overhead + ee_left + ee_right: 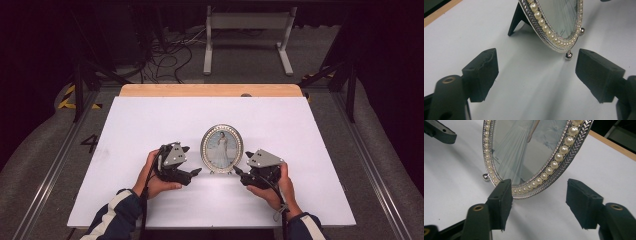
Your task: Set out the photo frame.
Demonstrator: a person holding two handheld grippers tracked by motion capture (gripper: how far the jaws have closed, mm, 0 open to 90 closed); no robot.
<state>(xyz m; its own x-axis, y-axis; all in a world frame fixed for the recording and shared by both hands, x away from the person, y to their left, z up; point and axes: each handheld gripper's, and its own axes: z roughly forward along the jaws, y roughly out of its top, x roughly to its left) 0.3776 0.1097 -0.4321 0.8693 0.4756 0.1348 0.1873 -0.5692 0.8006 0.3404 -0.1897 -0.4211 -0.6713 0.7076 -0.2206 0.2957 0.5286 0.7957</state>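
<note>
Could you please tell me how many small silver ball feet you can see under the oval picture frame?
2: one ball foot beneath the frame's lower rim near the left claw, another farther along the rim. More may be hidden.

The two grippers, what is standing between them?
An oval picture frame stands upright between the left gripper and right gripper, seen in the high view.

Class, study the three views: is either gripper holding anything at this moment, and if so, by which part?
Nothing is held. The left gripper and right gripper are both open, jaws spread beside the lower rim of the standing oval picture frame, not closed on it.
</note>
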